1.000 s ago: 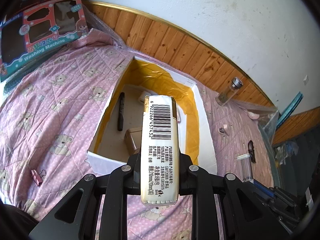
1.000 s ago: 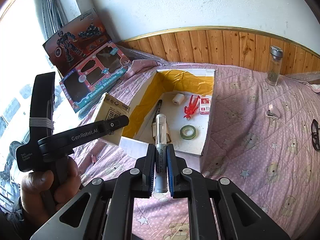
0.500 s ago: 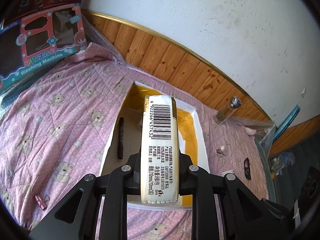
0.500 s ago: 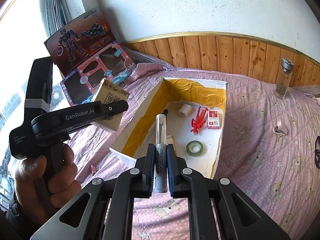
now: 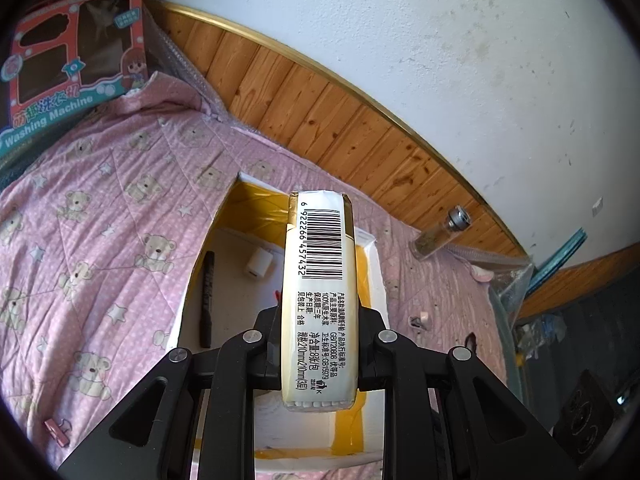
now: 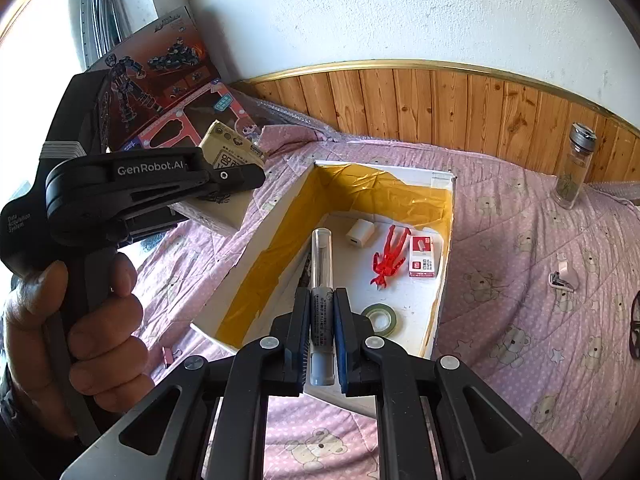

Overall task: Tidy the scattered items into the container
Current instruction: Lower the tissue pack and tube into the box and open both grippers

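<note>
1. Pink quilted bedspread with teddy bears and stars [image 6: 520,280] covers everything, with wood panelling and a scuffed white wall behind it.
2. Compared with a second ago, both wrist views have pulled in over the open white cardboard box lined with yellow tape [image 6: 446,248]; it sits bigger and more centred in the right view, and its near wall has slid under the left gripper.
3. Left gripper [image 5: 318,344] is clamped on a cream rectangular tissue pack with a barcode [image 5: 320,280], held above the box's near end. In the right view the pack hangs outside the box's left wall.
4. Right gripper [image 6: 322,320] has its jaws squeezed on a slim grey marker with a clear cap [image 6: 322,280], tip pointing over the box floor.
5. Room inside: the near-left floor is bare, while a white charger cube [image 6: 360,234], red plastic figure [image 6: 390,254], red-and-white staple box [image 6: 425,256] and green tape roll [image 6: 380,318] sit on the far and right parts of the floor.
6. Glass jar with metal lid [image 6: 574,168] stands well apart, near the panelling.
</note>
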`<state>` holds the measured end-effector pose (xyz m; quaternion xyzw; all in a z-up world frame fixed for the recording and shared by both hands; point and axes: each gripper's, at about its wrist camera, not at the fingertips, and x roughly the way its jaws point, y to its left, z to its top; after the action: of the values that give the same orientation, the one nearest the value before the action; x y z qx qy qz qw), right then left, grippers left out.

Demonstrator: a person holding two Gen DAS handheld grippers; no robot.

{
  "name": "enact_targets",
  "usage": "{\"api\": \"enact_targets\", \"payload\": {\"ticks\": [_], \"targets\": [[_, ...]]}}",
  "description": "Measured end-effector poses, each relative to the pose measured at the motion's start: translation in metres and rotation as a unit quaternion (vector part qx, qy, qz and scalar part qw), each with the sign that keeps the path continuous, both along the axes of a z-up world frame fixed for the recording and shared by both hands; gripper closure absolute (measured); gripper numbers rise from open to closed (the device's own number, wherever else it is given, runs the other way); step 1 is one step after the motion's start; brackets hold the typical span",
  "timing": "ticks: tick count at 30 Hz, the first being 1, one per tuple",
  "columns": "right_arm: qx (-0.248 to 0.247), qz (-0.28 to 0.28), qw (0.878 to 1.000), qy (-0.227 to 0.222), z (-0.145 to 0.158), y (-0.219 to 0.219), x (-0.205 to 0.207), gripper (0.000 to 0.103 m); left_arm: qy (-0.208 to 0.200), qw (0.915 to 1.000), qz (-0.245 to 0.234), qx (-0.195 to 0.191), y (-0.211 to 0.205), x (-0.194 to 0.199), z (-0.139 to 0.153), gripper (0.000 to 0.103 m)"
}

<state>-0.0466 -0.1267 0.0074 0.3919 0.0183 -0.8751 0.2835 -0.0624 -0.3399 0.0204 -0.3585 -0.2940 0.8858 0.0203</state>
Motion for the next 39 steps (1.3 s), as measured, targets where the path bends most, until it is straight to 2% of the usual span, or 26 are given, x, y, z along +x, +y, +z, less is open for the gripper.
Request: {"api": "enact_targets", "payload": {"ticks": [4,9,15,20,28,31,32,33,34,36,39], "targets": [[0.007,0.000,1.000,-0.016,-0.013,-0.001,-0.013,0.091,-0.019,0.9998,-0.008,0.006,0.005,-0.017,-0.009,0.080],[0.027,0.009,0.999,-0.031,-0.030,-0.006,-0.024,0.091,-0.067,0.9975,-0.019,0.011,0.014,-0.041,-0.031,0.080],[0.054,0.024,0.997,-0.046,-0.048,-0.011,-0.037,0.091,-0.135,0.9899,-0.037,0.025,0.027,-0.068,-0.067,0.080],[0.064,0.035,0.996,-0.059,-0.056,-0.013,-0.048,0.091,-0.166,0.9844,-0.040,0.043,0.029,-0.082,-0.088,0.080],[0.079,0.049,0.993,-0.078,-0.069,-0.017,-0.058,0.091,-0.211,0.9771,-0.019,0.017,0.029,-0.104,-0.113,0.079],[0.082,0.054,0.992,-0.083,-0.072,-0.016,-0.060,0.091,-0.221,0.9751,-0.015,0.004,0.029,-0.109,-0.122,0.076],[0.079,0.054,0.992,-0.085,-0.073,-0.014,-0.059,0.090,-0.229,0.9734,-0.015,0.001,0.029,-0.111,-0.125,0.069],[0.075,0.051,0.992,-0.086,-0.073,-0.012,-0.060,0.088,-0.237,0.9715,-0.013,0.002,0.027,-0.111,-0.128,0.064],[0.068,0.048,0.993,-0.087,-0.072,-0.008,-0.061,0.082,-0.242,0.9703,-0.007,0.006,0.024,-0.110,-0.128,0.063],[0.048,0.041,0.995,-0.083,-0.069,0.002,-0.061,0.078,-0.246,0.9693,0.008,0.011,0.018,-0.106,-0.126,0.056],[0.020,0.033,0.996,-0.077,-0.061,0.018,-0.057,0.078,-0.240,0.9705,0.018,0.017,0.012,-0.100,-0.117,0.056]]}}
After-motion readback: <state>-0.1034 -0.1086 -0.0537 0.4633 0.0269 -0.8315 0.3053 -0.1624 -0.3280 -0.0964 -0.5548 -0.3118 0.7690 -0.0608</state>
